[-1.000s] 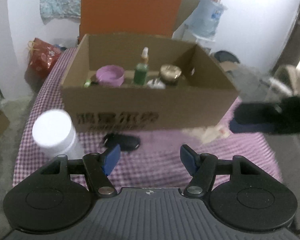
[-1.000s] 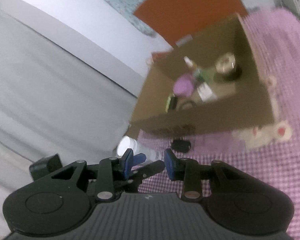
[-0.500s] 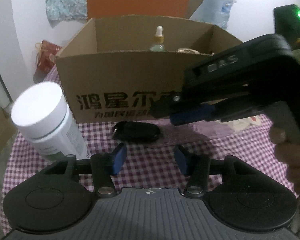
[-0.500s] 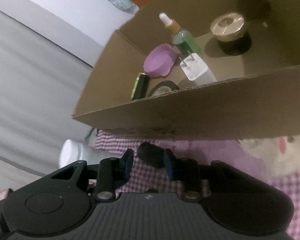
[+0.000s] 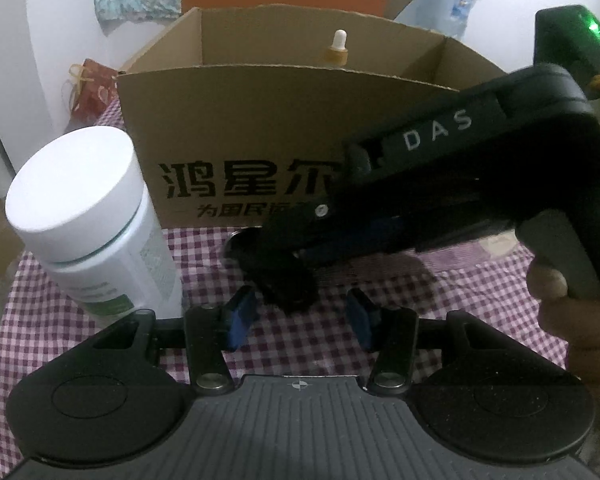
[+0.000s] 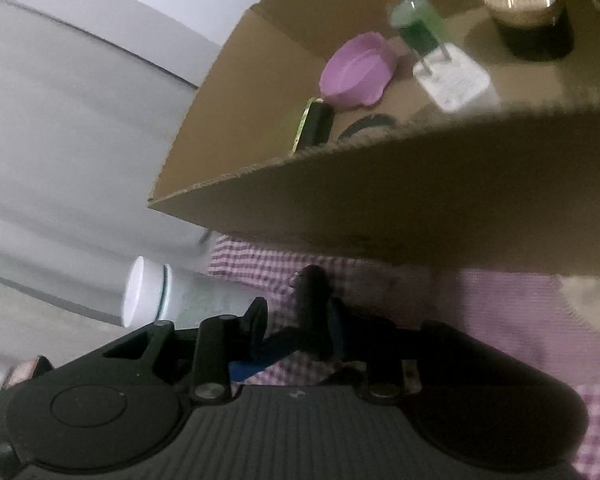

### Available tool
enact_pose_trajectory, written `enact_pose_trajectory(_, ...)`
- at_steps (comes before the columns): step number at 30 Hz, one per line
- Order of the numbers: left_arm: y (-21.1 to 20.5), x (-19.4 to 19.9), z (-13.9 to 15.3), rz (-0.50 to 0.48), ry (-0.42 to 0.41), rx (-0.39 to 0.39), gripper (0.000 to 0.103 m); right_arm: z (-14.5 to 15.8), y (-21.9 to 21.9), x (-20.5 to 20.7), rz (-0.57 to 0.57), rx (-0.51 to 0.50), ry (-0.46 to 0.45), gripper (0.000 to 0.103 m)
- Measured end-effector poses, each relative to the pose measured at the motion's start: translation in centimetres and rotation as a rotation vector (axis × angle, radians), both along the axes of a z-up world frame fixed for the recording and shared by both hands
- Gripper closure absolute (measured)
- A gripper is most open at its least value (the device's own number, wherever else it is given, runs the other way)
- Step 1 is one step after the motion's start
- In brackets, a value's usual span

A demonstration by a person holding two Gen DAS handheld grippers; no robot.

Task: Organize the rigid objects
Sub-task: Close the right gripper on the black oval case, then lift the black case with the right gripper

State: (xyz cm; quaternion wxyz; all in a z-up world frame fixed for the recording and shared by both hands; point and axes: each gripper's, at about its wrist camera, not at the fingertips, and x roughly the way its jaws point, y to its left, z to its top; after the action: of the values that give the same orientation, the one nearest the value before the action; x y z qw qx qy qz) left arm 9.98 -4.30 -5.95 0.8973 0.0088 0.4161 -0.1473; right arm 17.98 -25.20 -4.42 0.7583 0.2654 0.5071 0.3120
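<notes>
You have one brown cardboard box [image 6: 380, 208], one white plastic bottle [image 5: 88, 220], one black oval fob [image 5: 288, 280], one purple round lid [image 6: 358, 74], one green dropper bottle [image 6: 414, 24] and one gold-lidded dark jar [image 6: 528, 8].

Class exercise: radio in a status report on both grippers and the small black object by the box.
Left gripper open, empty. Right gripper straddling the black object, closure unclear. Cardboard box directly behind, white bottle on the left; nothing blocking.
</notes>
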Motion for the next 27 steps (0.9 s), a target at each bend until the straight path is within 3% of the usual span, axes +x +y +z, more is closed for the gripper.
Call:
enact_pose_trajectory(2, 0.2, 0.0, 0.0, 0.005, 0.005, -0.007, 0.052, 0.2, 0.3, 0.2, -0.022, -0.060, -0.035, 0.067)
enact_pose_trajectory(13, 0.0, -0.1, 0.0, -0.012, -0.006, 0.023, 0.052, -0.6, 1.8, 0.5, 0.004, -0.070, -0.004, 0.078)
enact_pose_trajectory(18, -0.6, -1.0, 0.2, -0.097, 0.020, -0.006, 0.053, -1.1, 0.5, -0.8, 0.001, -0.042, 0.040, 0.085)
enact_pose_trajectory(27, -2.2, -4.2, 0.6, -0.268, 0.060, -0.015, 0.053, -1.2, -2.4, -4.8, -0.021, -0.044, 0.081, 0.086)
